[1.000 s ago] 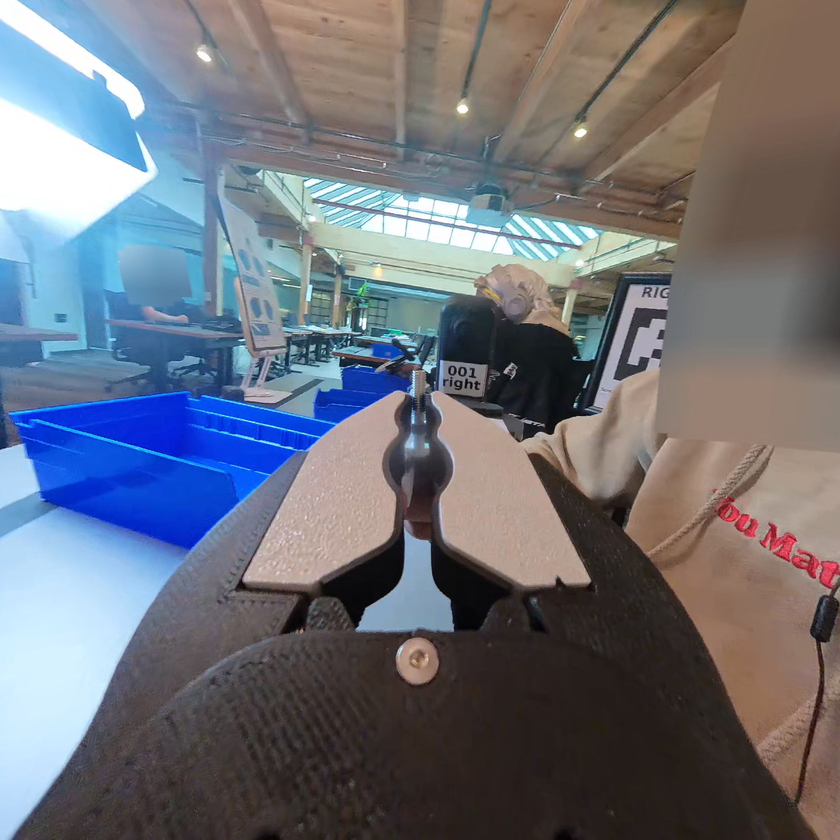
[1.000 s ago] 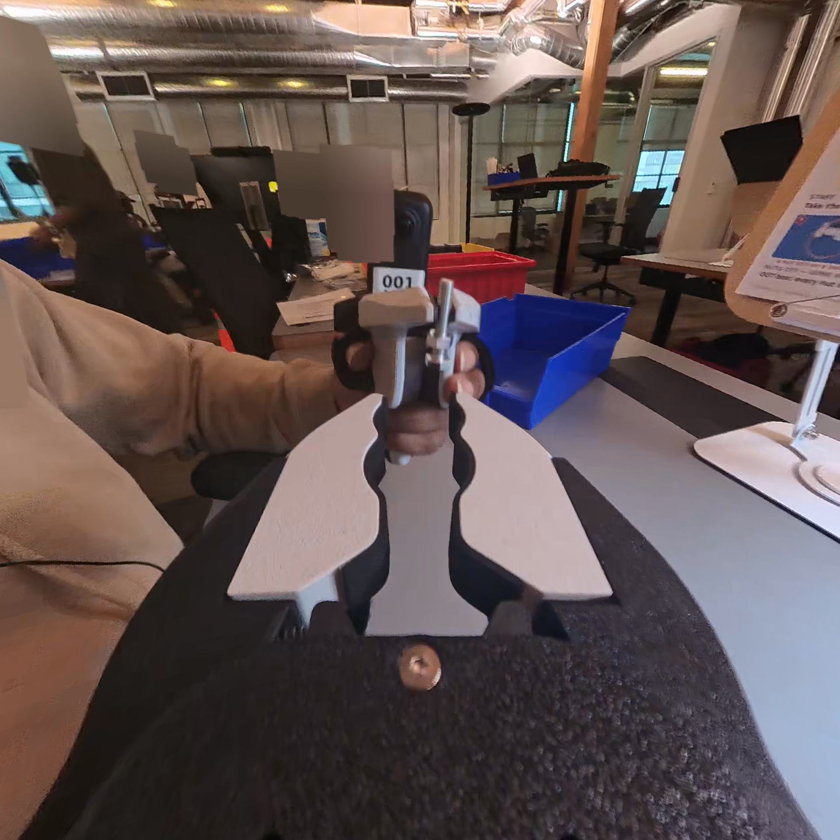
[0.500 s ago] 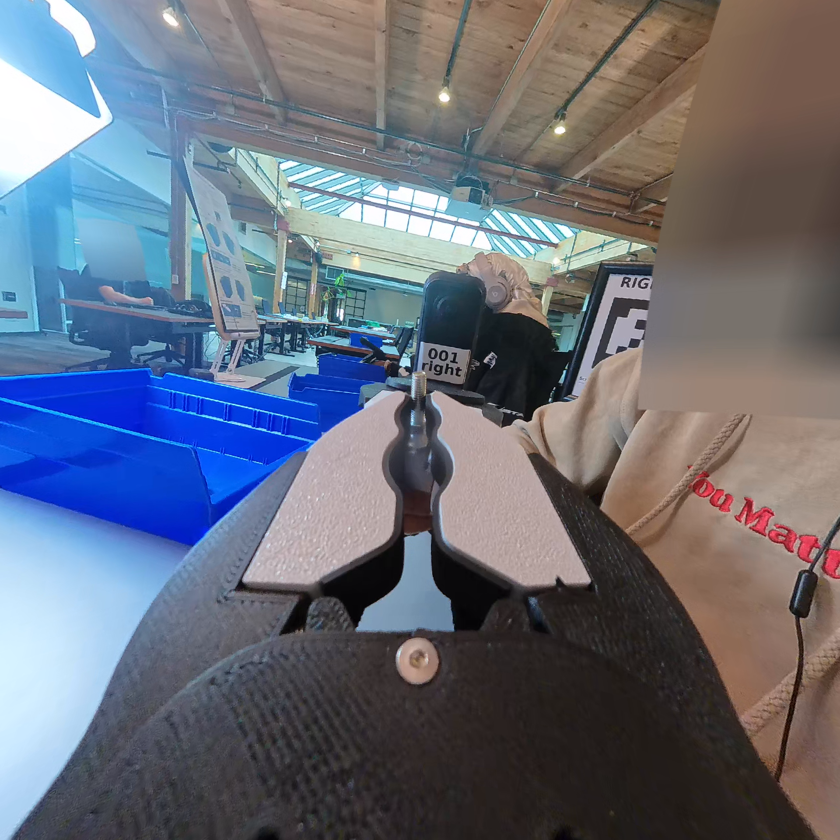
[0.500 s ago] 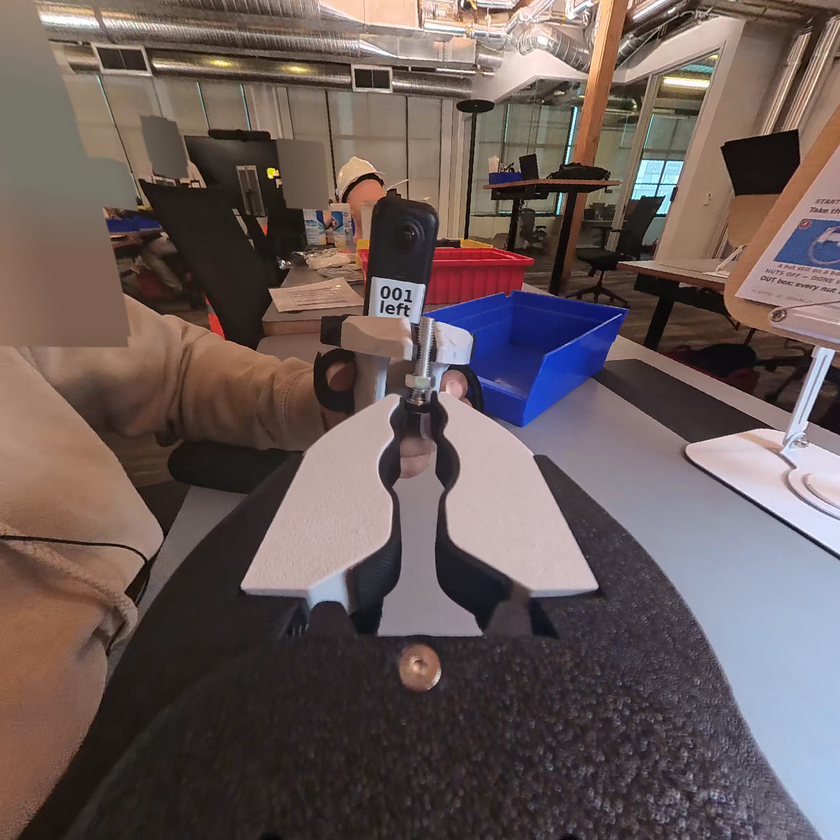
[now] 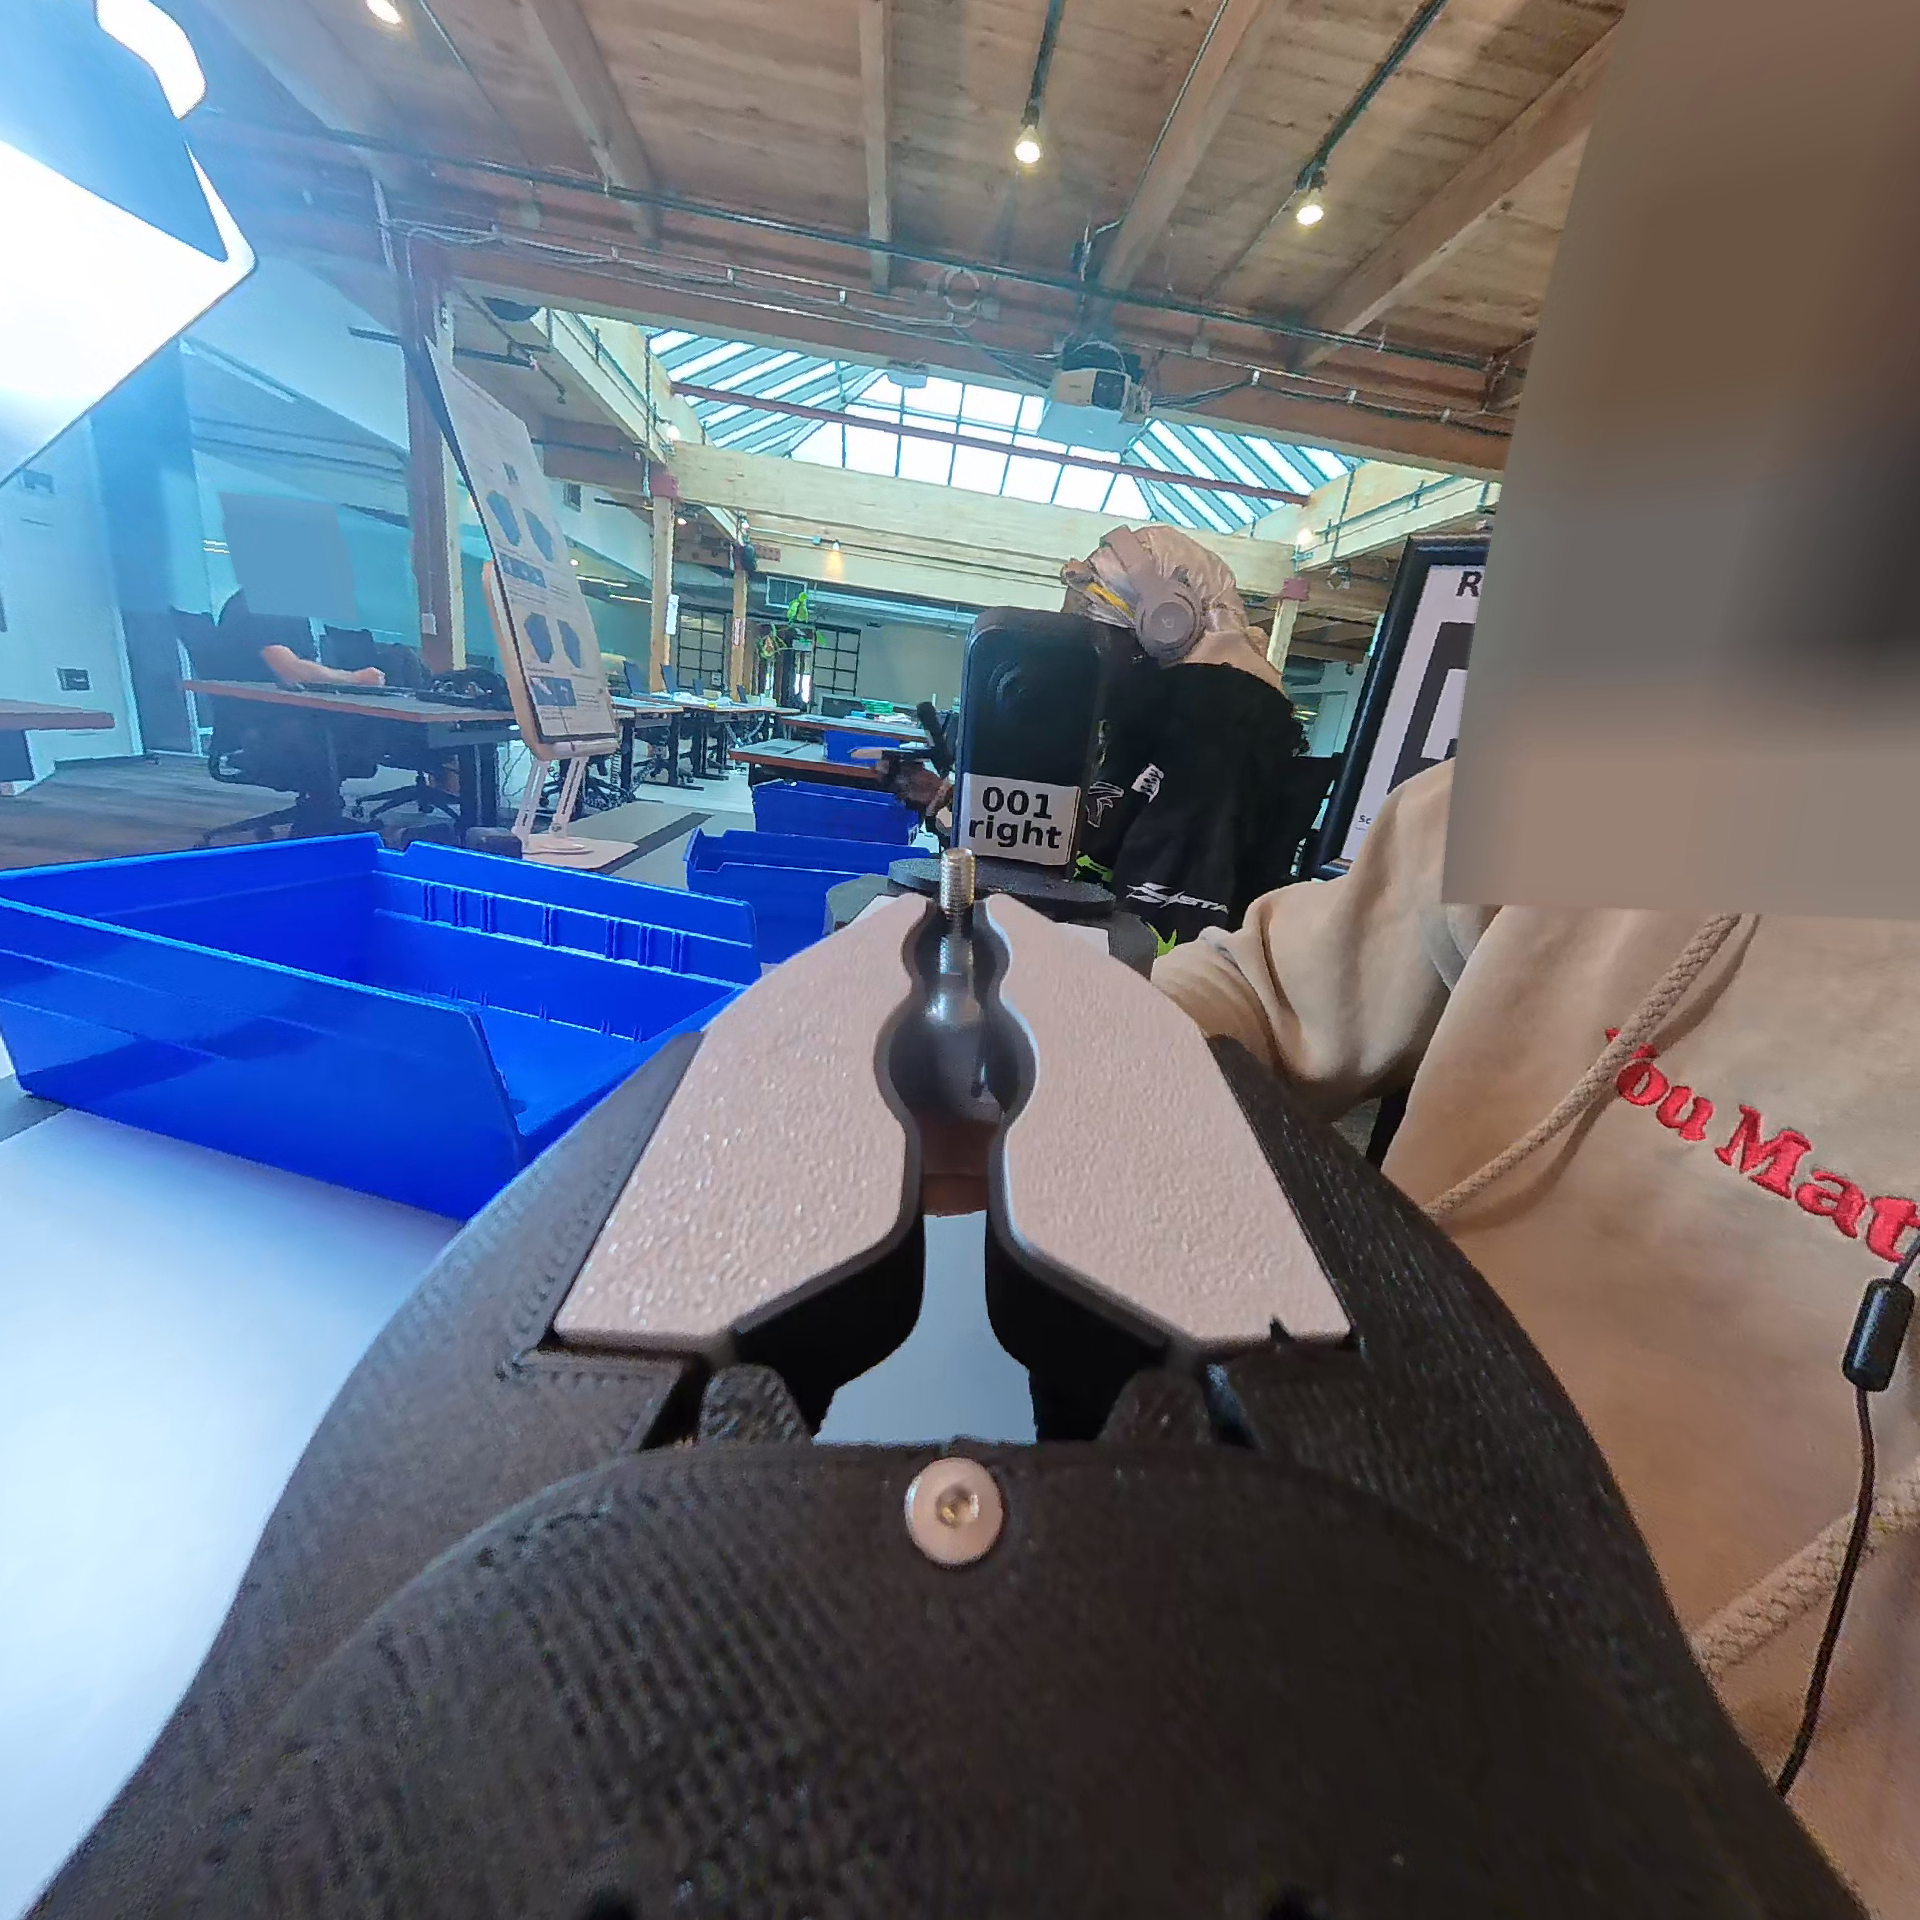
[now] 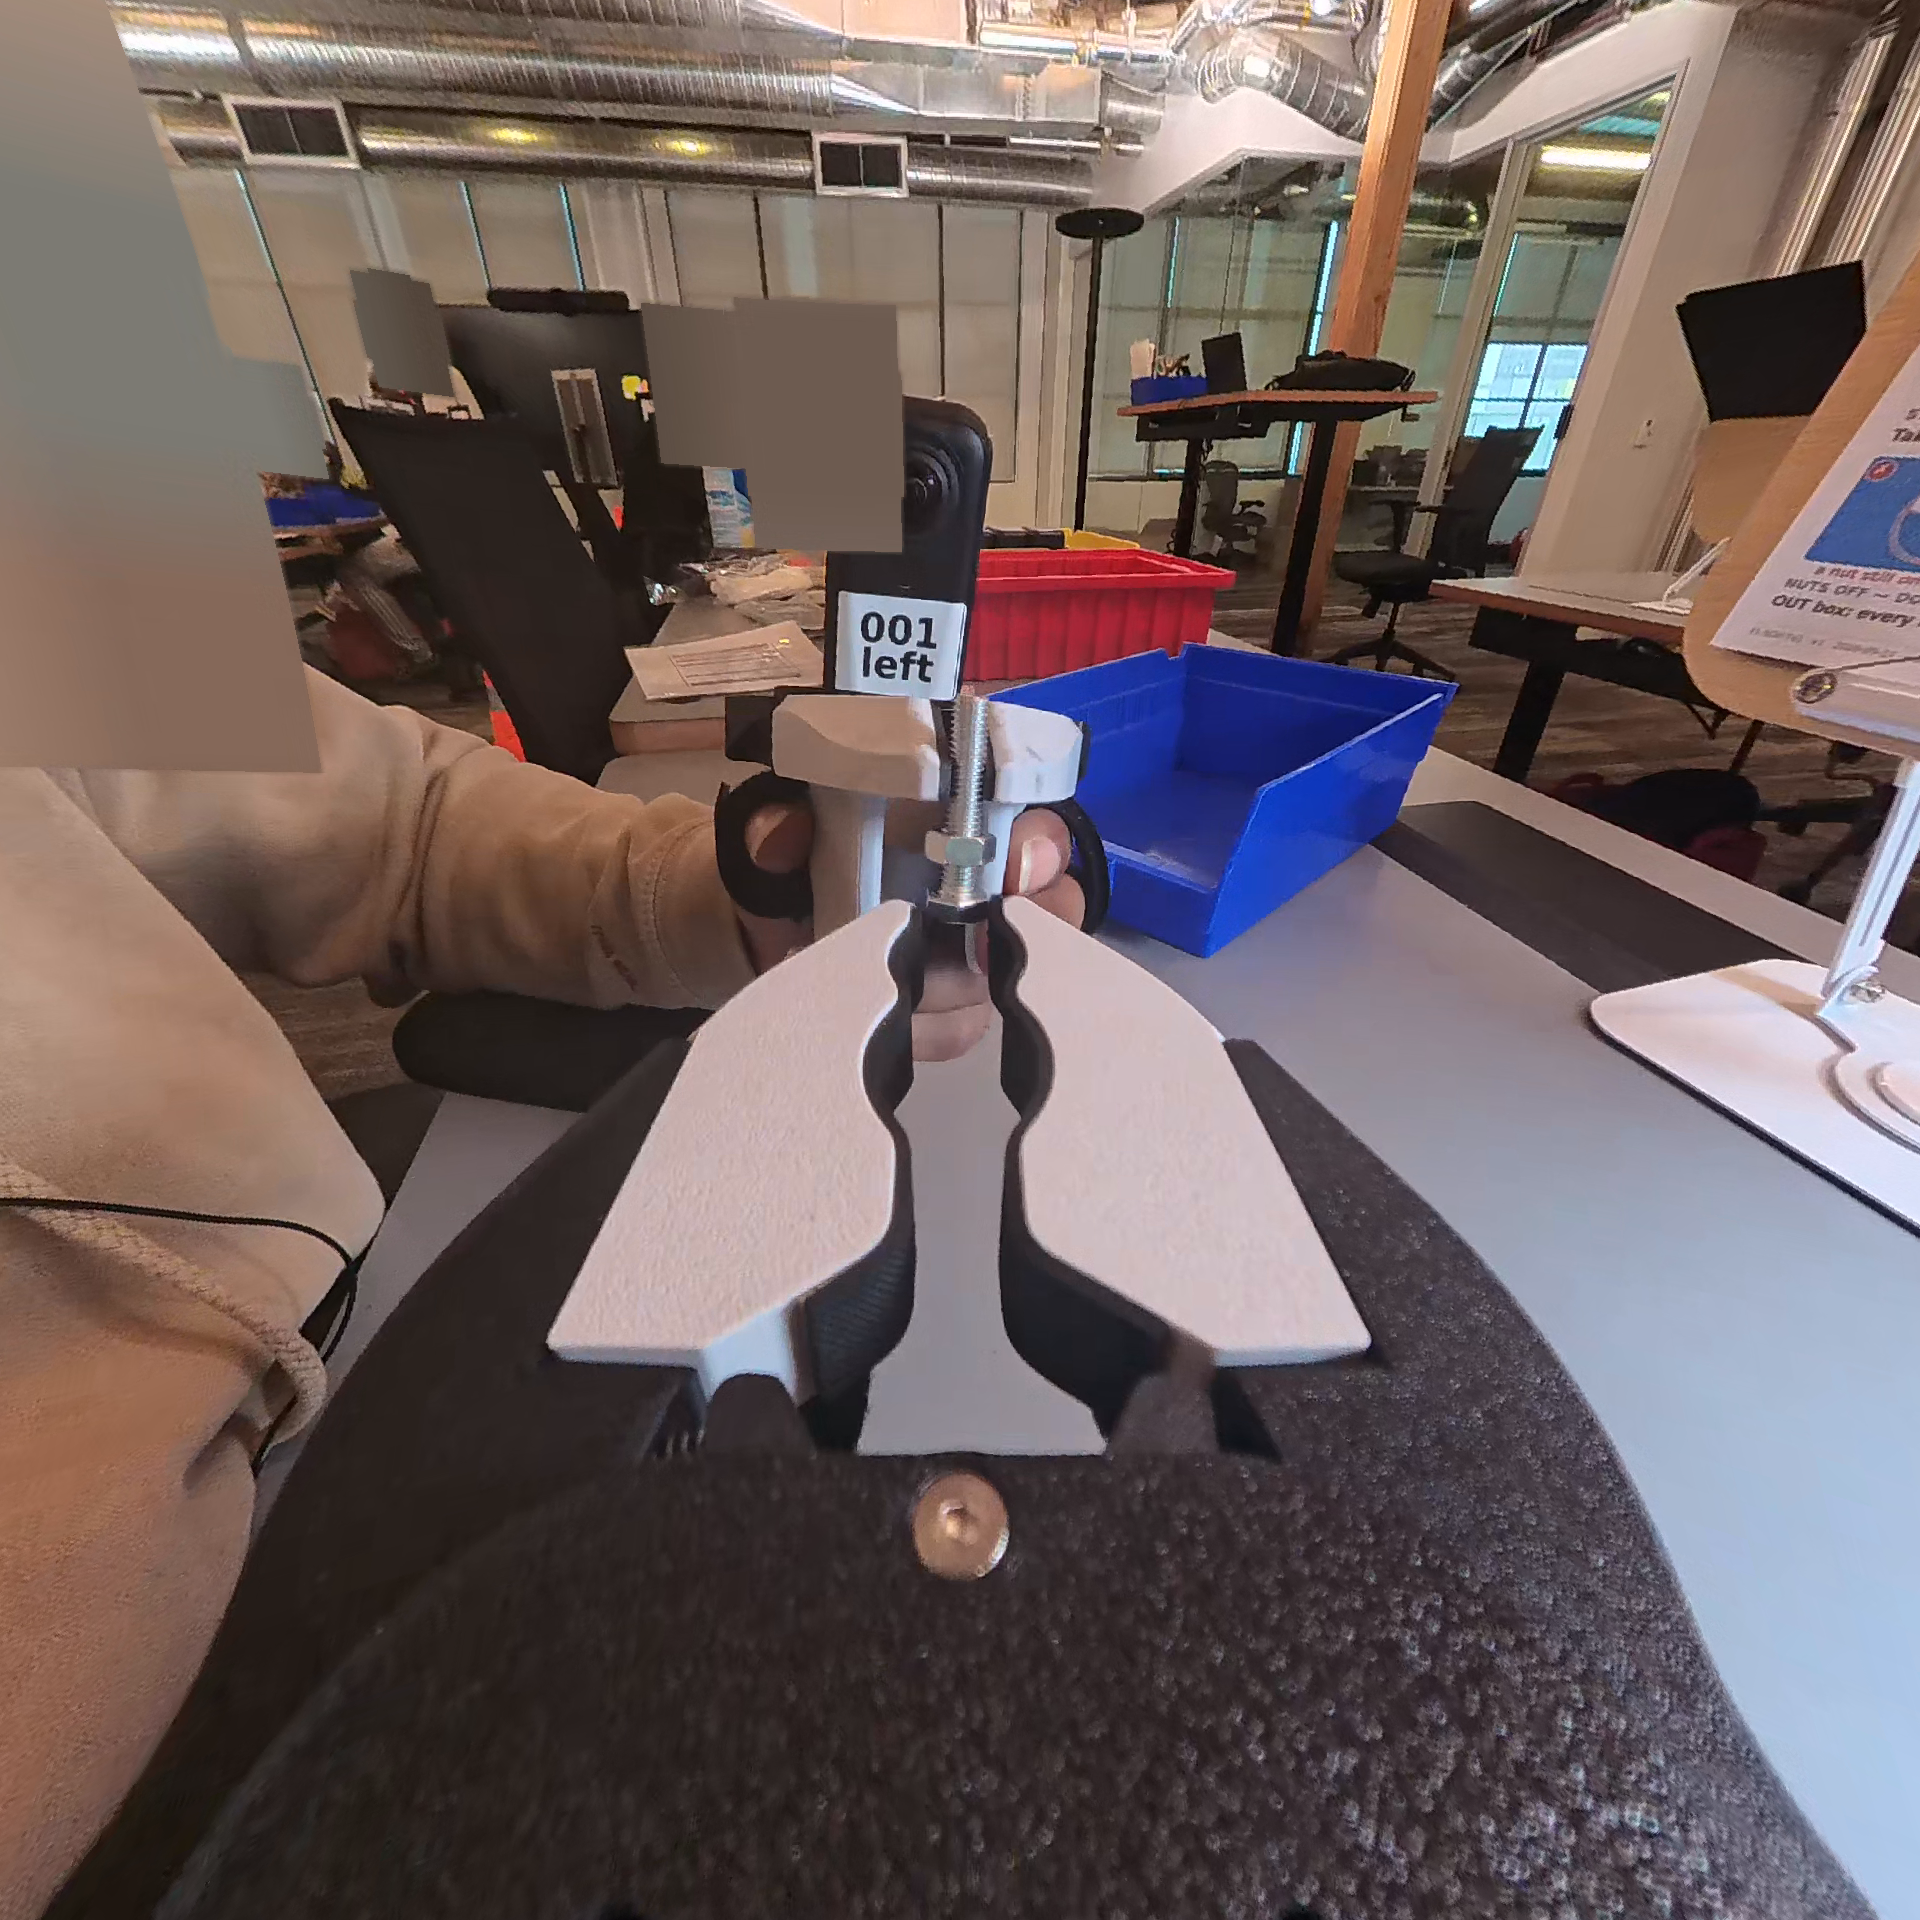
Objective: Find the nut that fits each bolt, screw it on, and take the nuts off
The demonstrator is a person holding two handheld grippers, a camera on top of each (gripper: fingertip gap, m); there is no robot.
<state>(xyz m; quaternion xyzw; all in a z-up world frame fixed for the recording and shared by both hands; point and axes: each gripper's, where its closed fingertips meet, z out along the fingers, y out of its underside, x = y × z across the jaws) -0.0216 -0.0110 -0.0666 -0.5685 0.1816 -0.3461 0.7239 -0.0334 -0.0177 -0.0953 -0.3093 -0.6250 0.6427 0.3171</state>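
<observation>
Now the right gripper (image 6: 958,914) has closed in w/ tips slightly apart under the nut (image 6: 959,852), vs. well short 1 s ago; left gripper (image 5: 956,914) clamps the bolt (image 6: 971,774) upright, so unscrewing looks next.

Your left tool (image 5: 956,914) was clamped shut and held upright; your right tool (image 6: 951,920) faced it, fingers slightly parted.
</observation>
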